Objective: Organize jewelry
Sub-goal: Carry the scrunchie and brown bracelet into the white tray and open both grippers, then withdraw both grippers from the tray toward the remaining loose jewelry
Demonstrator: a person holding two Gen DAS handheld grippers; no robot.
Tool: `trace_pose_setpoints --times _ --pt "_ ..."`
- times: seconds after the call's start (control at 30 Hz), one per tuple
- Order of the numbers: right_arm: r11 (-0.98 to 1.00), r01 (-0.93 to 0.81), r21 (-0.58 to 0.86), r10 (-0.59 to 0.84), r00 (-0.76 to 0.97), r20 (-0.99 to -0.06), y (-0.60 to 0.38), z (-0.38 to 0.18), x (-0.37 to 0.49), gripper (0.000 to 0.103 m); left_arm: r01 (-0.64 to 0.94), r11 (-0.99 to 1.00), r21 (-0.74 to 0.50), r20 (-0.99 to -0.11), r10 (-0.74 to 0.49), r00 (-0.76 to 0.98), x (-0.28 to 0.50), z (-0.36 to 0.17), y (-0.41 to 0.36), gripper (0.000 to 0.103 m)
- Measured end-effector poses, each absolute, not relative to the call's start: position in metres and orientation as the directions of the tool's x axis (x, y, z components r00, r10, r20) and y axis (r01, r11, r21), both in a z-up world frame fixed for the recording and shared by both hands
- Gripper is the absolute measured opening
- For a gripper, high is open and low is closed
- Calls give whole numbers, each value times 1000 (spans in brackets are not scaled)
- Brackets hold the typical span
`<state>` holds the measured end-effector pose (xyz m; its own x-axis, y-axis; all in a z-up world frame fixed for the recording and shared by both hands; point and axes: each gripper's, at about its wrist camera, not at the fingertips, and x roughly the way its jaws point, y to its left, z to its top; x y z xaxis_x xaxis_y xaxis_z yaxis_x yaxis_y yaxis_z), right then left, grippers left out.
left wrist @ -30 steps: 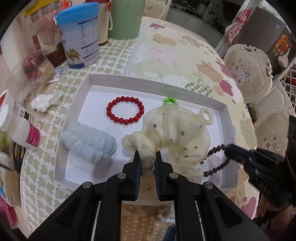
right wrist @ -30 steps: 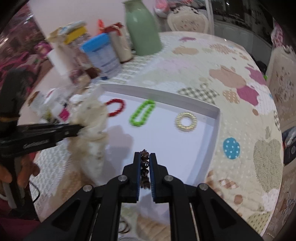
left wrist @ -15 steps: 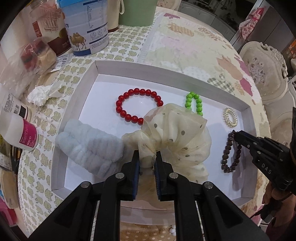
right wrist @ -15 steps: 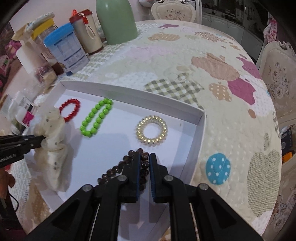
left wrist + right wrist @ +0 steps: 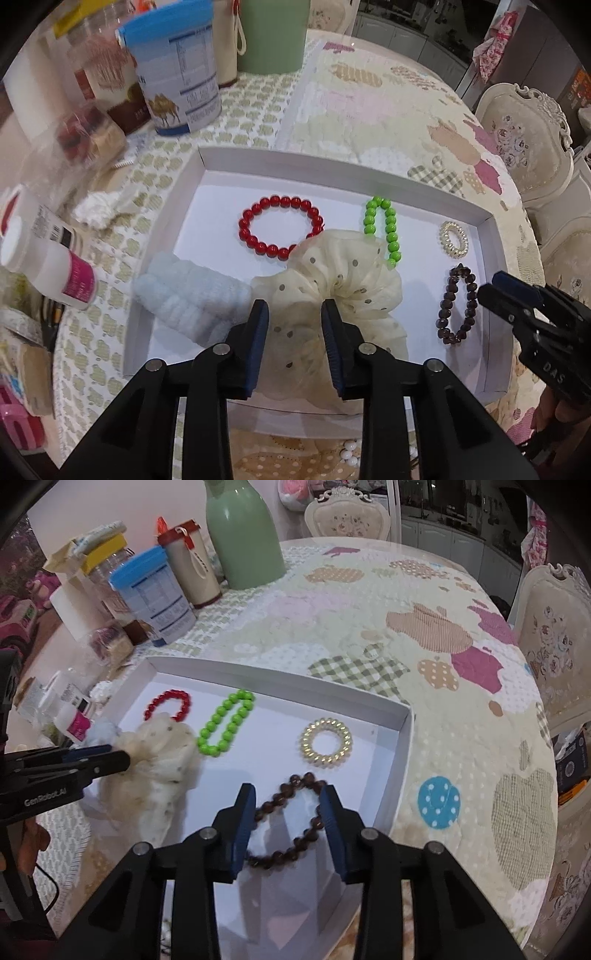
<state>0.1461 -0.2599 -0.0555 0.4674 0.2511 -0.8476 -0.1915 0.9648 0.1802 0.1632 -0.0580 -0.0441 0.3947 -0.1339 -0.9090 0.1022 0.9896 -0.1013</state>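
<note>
Tray: one white shallow box (image 5: 332,162), holding six pieces.
Bead bracelets: three: red (image 5: 280,230), green (image 5: 384,229), dark brown (image 5: 456,306).
Hair ties: three: cream dotted scrunchie (image 5: 343,284), pale blue fluffy one (image 5: 192,299), gold coil (image 5: 453,238).
My left gripper (image 5: 294,314): jaws opening, scrunchie loose between them.
My right gripper (image 5: 287,794): jaws opening, brown bracelet loose between, near tray's right wall.
</note>
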Motion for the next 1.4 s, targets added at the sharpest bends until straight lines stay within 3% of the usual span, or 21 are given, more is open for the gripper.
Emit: trace_pose_setpoints --times 0.73,1.07,1.4 --pt "965 -198 169 251 529 -811 -258 -10 71 47 115 992 -46 -848 -99 520 110 1 -48 21" --pt "971 -202 131 220 519 -826 -261 -8 18 48 154 971 -182 -862 -233 450 76 3 -26 21" --pt "977 -170 130 194 456 -868 -267 -38 -31 48 166 961 -223 -885 -271 379 45 -14 -14 21"
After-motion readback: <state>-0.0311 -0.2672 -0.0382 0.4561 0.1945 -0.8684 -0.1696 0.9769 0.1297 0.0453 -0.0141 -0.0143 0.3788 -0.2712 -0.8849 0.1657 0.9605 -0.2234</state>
